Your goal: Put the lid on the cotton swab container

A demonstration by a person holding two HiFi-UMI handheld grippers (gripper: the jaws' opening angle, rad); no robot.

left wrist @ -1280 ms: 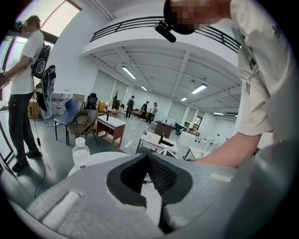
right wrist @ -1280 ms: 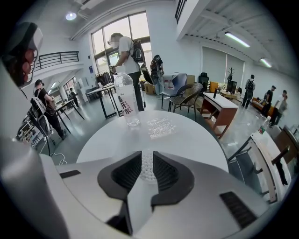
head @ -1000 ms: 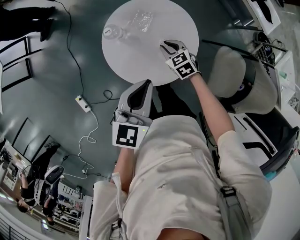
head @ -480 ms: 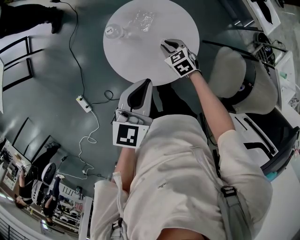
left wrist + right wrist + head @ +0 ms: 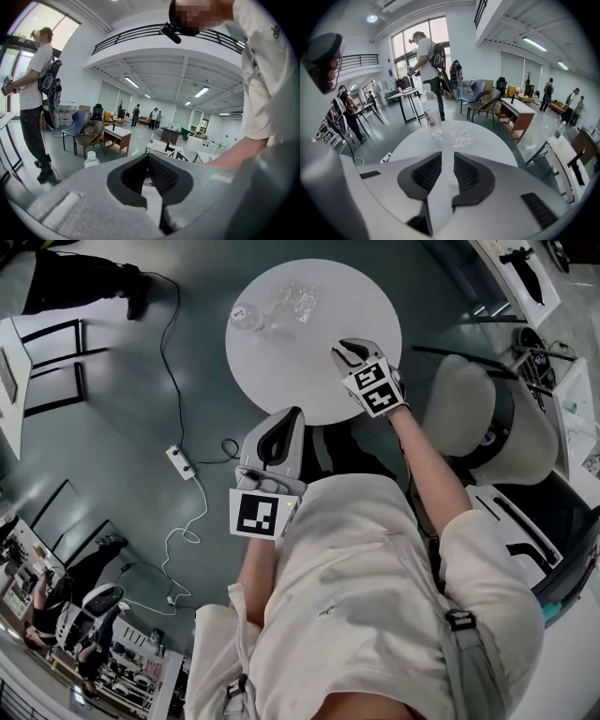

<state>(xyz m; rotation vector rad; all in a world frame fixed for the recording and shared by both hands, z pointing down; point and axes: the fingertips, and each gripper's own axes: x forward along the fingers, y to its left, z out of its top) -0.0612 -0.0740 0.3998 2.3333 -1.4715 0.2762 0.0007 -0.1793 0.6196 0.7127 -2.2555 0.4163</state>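
Observation:
A round white table (image 5: 281,371) carries a clear faceted piece (image 5: 298,301), also in the right gripper view (image 5: 461,136); I cannot tell whether it is the lid or the container. My right gripper (image 5: 345,345) hovers over the table's near right part, jaws a narrow gap apart. Through that gap shows a small round patch of white dots (image 5: 450,173) that looks like cotton swab tips, lying on the table. My left gripper (image 5: 284,423) is held off the table by the person's torso, its jaws together and empty.
A clear water bottle (image 5: 246,315) stands at the table's far left, seen too in the right gripper view (image 5: 431,115). A round padded chair (image 5: 469,409) is to the right of the table. A power strip and cable (image 5: 180,461) lie on the floor at the left.
The head camera has shifted, so the table sits lower and further right in view. Both grippers keep their places relative to the table and torso.

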